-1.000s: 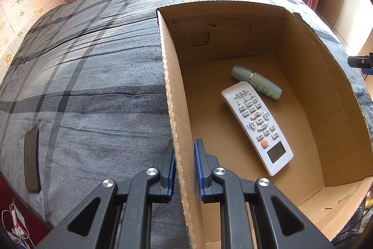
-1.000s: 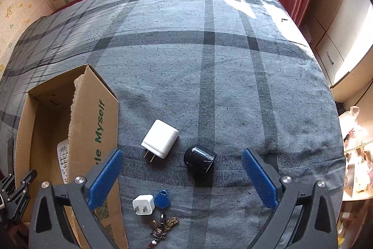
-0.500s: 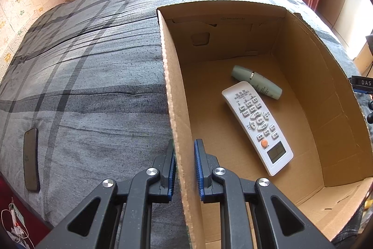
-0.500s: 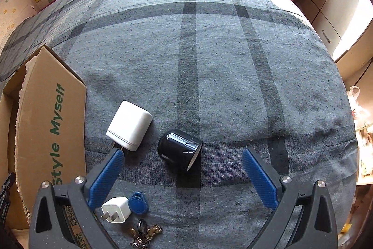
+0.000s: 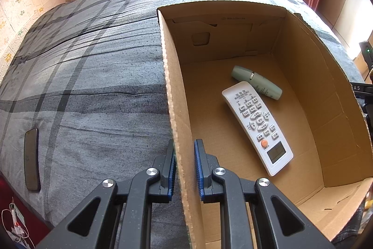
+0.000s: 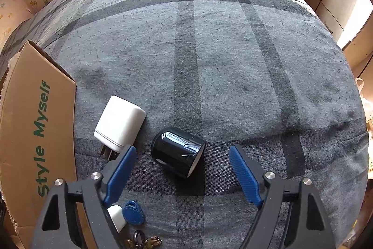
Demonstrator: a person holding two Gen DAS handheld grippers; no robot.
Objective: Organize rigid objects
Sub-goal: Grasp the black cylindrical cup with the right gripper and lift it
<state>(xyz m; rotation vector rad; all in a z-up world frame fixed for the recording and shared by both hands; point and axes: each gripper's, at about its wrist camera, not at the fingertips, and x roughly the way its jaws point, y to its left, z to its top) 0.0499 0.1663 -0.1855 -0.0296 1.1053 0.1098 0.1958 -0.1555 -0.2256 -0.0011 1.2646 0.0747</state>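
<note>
My left gripper is shut on the left wall of the open cardboard box, one finger on each side of it. Inside the box lie a white remote control and a pale green tube. My right gripper is open and low over the bed, its fingers on either side of a glossy black cylinder lying on its side. A large white charger lies just left of the cylinder. A small white plug and a blue key fob with keys lie under the left finger.
The box's outer wall, printed "Style Myself", stands left of the right gripper. A dark phone lies on the grey plaid bed cover near its left edge. Cabinets and a red curtain border the bed on the right.
My right gripper has moved forward and down, so the black cylinder now lies between its open fingers. My left gripper has kept its hold on the box wall.
</note>
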